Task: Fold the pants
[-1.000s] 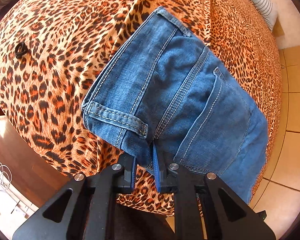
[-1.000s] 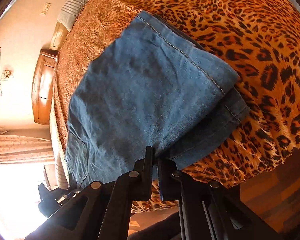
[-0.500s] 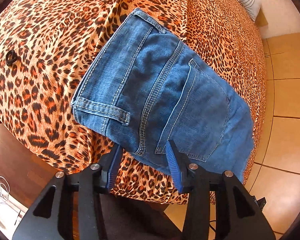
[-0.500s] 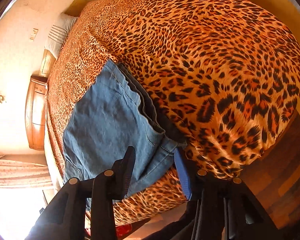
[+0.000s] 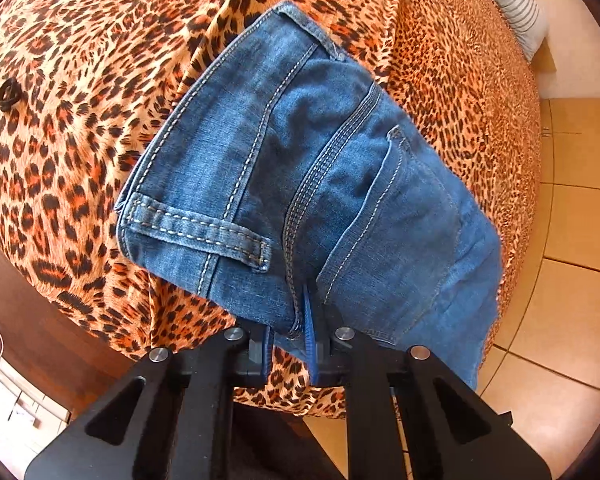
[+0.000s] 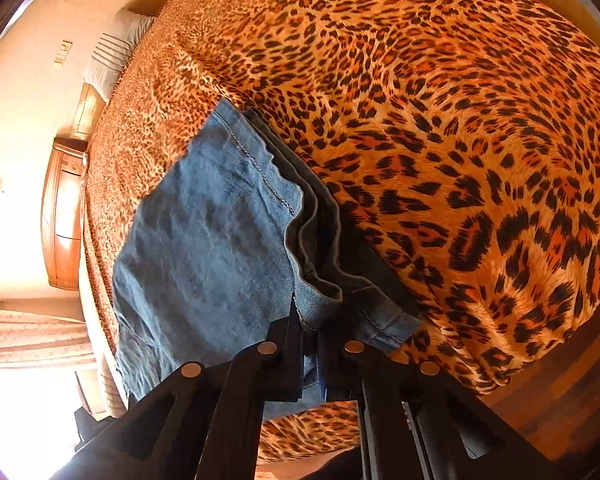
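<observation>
Left wrist view: left gripper (image 5: 290, 344) has just closed again, clamped on the waistband end of the folded jeans (image 5: 300, 184) at the bed's (image 5: 60, 60) near edge. Thin bite, so denim could slip out if pulled hard.

Right wrist view: right gripper (image 6: 310, 344) has also just closed, pinching the stacked hems (image 6: 320, 292) by the same edge. Several layers there; it may hold only some, so the stack could splay or slide off the bed.
</observation>
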Motion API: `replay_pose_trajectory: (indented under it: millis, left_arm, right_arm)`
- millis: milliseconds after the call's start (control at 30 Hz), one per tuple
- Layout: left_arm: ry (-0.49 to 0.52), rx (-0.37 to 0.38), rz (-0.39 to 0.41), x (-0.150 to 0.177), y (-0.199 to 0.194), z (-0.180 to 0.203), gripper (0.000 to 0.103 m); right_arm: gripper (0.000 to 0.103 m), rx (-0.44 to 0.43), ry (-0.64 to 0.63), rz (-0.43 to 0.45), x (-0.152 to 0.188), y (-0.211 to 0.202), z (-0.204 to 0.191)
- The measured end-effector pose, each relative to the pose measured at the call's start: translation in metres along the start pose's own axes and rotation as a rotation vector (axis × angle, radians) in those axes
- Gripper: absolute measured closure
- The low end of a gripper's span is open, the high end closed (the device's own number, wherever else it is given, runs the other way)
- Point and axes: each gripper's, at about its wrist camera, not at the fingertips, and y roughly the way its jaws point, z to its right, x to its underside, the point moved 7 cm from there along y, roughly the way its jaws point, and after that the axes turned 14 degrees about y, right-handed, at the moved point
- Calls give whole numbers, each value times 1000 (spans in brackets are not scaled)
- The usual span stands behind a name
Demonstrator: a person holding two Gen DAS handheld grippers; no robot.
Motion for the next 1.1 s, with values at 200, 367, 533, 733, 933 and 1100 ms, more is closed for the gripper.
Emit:
replay_pose_trajectory:
  millis: [200, 367, 533, 733, 933, 1100]
  left_arm:
    - [-41, -32, -65, 8, 24, -27, 92]
    - [5, -25, -89, 9, 26, -25, 90]
    - [189, 52, -152, 21, -1, -12, 72]
    - [224, 16, 4, -40, -39, -13, 39]
    - [68, 8, -3, -120, -2, -27, 33]
    - [39, 26, -64, -133, 24, -15, 34]
  right_arm:
    - [99, -25, 5, -15, 18, -19, 14]
    - [90, 55, 80, -47, 19, 13, 45]
    - [69, 139, -7, 32, -6, -16, 35]
    - [53, 116, -109, 121, -49, -37, -15]
    - [52, 83, -178, 62, -88, 27, -83]
    - [52, 204, -213, 51, -108, 75, -103]
